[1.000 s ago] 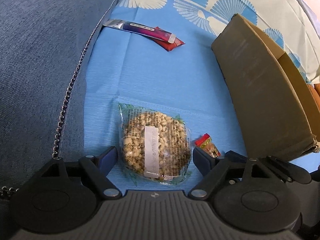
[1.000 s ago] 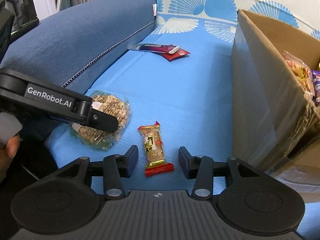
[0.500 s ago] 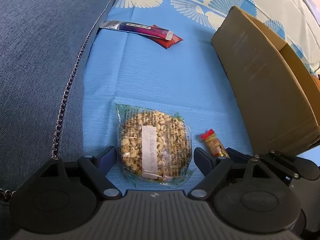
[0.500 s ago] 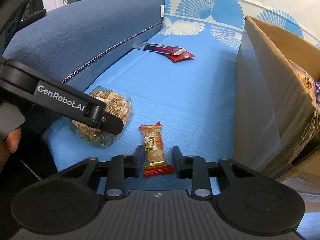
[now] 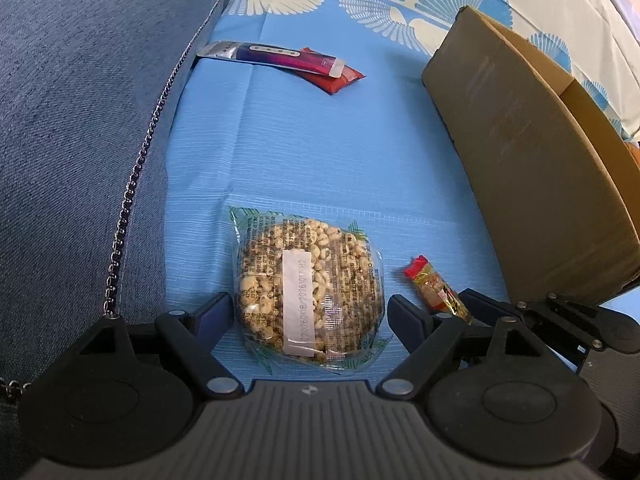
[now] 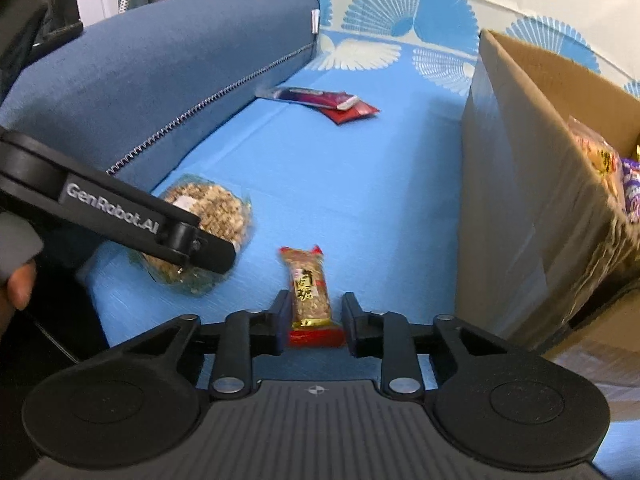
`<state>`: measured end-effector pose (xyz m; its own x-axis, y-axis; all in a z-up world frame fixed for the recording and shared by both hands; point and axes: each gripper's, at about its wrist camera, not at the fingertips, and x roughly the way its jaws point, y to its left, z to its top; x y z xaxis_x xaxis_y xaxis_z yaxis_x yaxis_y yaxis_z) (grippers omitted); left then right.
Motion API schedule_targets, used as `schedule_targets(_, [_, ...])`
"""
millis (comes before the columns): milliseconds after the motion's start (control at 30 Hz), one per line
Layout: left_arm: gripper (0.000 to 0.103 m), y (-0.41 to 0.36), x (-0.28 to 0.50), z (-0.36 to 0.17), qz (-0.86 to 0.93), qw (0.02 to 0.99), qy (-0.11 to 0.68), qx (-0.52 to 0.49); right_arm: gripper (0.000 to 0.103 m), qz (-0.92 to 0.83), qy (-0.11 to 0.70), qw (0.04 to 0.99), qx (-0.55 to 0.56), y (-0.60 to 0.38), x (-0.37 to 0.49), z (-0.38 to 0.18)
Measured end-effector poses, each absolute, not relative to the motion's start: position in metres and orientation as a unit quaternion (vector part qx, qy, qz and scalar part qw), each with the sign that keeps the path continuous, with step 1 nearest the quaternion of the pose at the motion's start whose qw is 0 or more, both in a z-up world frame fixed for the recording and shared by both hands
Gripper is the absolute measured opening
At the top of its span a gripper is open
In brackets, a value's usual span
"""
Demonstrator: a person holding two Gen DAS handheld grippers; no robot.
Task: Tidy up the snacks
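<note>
A round puffed-grain cake in clear wrap [image 5: 310, 288] lies on the blue sheet [image 5: 320, 152] between the fingers of my open left gripper [image 5: 310, 314], which straddles it without squeezing. It also shows in the right wrist view [image 6: 212, 208], partly behind the left gripper's finger. A small red-ended peanut bar [image 6: 310, 288] lies lengthwise between the fingers of my right gripper [image 6: 314, 318], which are closed in near its sides with thin gaps showing. The bar also shows in the left wrist view [image 5: 434, 290].
An open cardboard box [image 6: 532, 184] holding several snack packs stands on the right; it also shows in the left wrist view [image 5: 532, 168]. A purple stick pack [image 5: 272, 54] and a red packet [image 5: 336, 78] lie far back. A blue sofa arm [image 6: 152, 80] bounds the left.
My right gripper's fingers have narrowed steadily around the peanut bar. My left gripper has stayed open around the grain cake, shifting only slightly.
</note>
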<state>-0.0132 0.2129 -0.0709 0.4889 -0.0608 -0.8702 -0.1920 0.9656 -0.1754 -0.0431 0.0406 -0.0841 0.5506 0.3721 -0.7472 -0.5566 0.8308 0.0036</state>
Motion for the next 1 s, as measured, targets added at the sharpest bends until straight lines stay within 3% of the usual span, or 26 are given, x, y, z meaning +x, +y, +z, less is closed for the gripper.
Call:
schedule_targets(333, [0.083,0.21,-0.013,-0.07,0.044,0.856,0.501,-0.115,0.019,0.276,0.372,0.875,-0.142,0.047,-0.049,-0.084])
schedule_targets(1000, [0.081,0.212,-0.025,-0.069,0.042,0.867,0.479,-0.134,0.019,0.272,0.332,0.897,-0.107,0.034,-0.05,-0.064])
